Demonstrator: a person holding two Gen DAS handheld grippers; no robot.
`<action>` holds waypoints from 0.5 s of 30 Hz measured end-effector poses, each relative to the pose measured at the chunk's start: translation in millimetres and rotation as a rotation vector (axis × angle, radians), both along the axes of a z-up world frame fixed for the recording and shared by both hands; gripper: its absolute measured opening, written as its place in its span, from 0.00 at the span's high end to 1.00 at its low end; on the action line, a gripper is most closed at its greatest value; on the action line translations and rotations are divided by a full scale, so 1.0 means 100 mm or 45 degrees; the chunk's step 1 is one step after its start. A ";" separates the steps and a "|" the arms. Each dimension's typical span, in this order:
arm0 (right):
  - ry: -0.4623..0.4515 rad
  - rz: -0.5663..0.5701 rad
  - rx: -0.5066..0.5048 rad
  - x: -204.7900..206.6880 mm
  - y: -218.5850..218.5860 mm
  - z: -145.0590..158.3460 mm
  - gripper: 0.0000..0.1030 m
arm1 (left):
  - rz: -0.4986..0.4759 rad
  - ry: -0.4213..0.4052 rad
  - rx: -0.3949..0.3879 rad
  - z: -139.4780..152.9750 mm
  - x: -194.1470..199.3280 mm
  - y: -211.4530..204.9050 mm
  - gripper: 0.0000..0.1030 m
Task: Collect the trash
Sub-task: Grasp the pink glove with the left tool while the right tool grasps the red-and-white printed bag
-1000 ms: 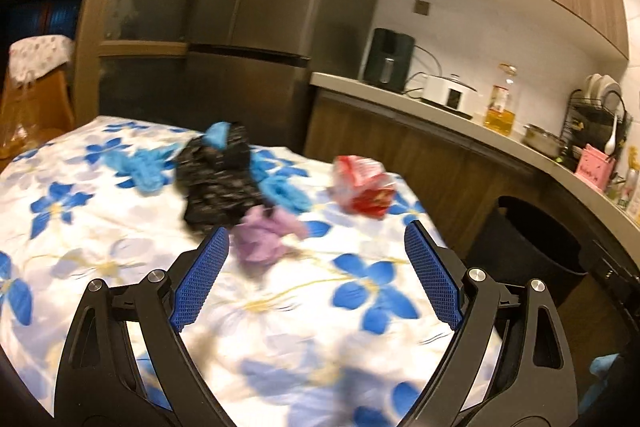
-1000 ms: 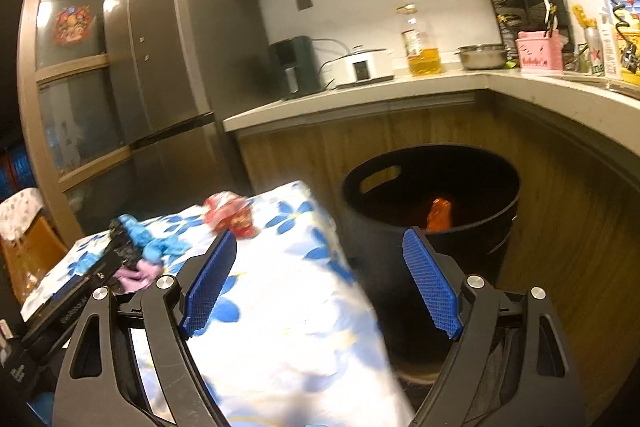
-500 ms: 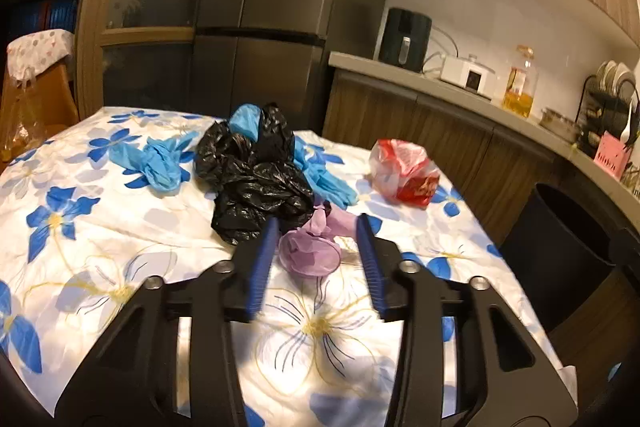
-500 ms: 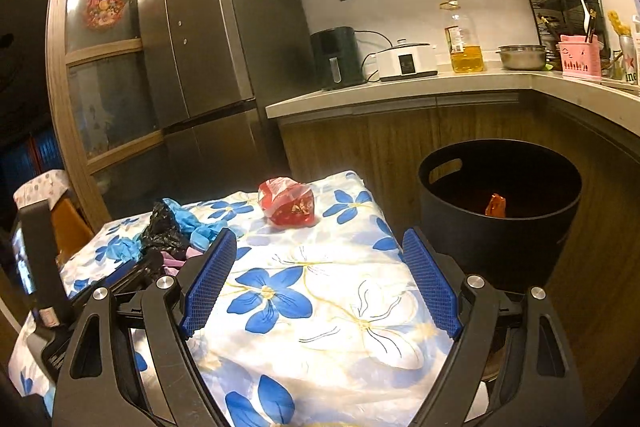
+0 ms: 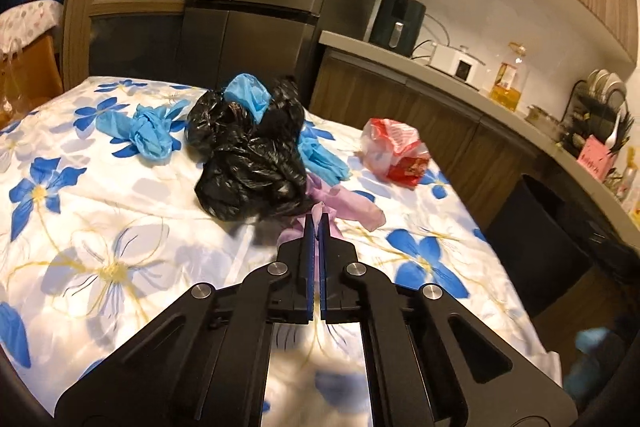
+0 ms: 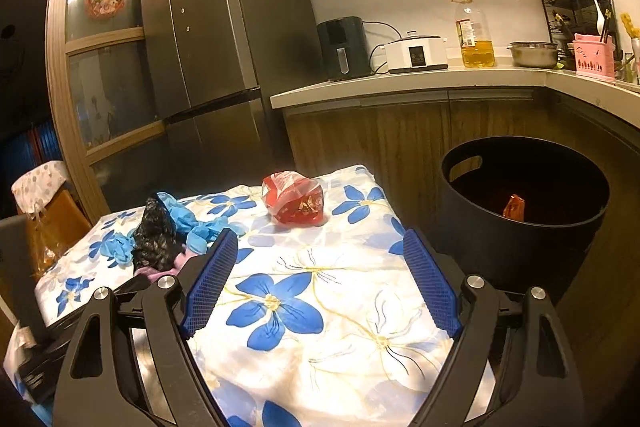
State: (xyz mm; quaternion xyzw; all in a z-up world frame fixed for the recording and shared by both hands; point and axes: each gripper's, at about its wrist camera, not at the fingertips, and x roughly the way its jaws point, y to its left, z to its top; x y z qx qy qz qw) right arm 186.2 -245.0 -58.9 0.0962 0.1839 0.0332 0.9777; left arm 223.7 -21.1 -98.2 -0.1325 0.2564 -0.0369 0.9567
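Left gripper clamps tight on the purple glove, right against the black bag mid-tablecloth. Red bag sits near the far edge. Right gripper hangs wide open beside the black bin.

Between the closed jaws, part of the pink glove was hidden; beyond them, the black bag covered some blue gloves.

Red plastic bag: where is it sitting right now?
The red plastic bag lies on the flowered tablecloth near the table's far edge, ahead of the open right gripper, between the black trash bag and black bin.
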 end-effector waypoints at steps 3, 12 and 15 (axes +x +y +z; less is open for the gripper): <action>0.012 0.004 -0.009 0.14 0.04 -0.03 0.20 | -0.039 -0.019 -0.024 0.08 -0.15 0.04 1.00; 0.021 0.003 -0.033 0.55 0.18 -0.06 0.20 | -0.062 -0.151 -0.063 0.41 -0.43 0.23 1.00; 0.019 0.005 -0.043 0.69 0.23 -0.06 0.20 | -0.041 -0.196 -0.088 0.54 -0.48 0.34 1.00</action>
